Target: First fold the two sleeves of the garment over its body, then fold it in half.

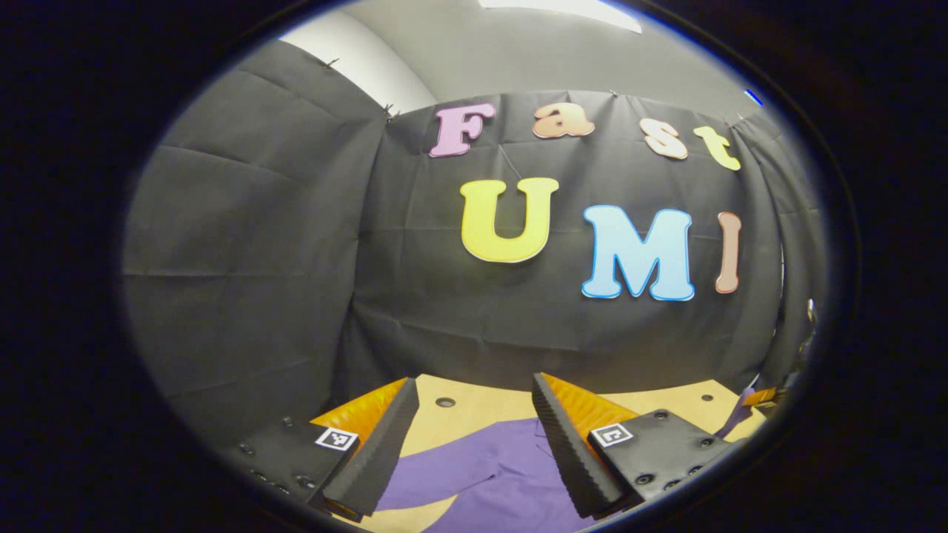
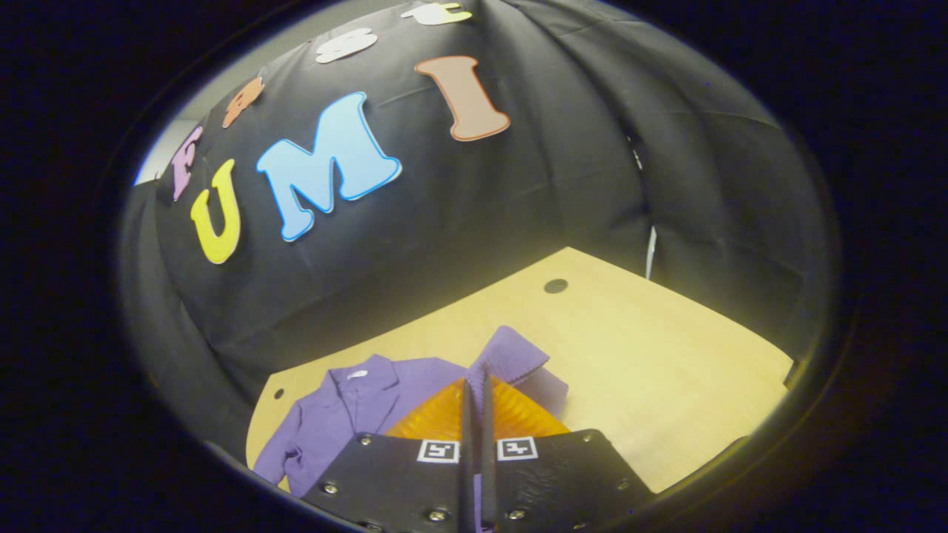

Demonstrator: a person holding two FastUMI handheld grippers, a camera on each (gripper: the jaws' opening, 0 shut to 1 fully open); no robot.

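A purple shirt (image 2: 355, 407) lies spread on the light wooden table (image 2: 666, 355), collar toward the back wall. In the right gripper view my right gripper (image 2: 476, 379) is shut on the shirt's sleeve (image 2: 515, 355), whose ribbed cuff stands up just past the fingertips, lifted off the table. In the left gripper view my left gripper (image 1: 475, 385) hangs open over the purple shirt (image 1: 489, 474), with cloth and bare table showing between its fingers and nothing held. At the far right of that view a strip of purple cloth (image 1: 733, 416) rises toward the other gripper (image 1: 763, 397).
The table (image 1: 481, 407) has small round holes (image 2: 555, 286) in its top and runs back to the black cloth wall. Bare wood lies to the right of the shirt in the right gripper view.
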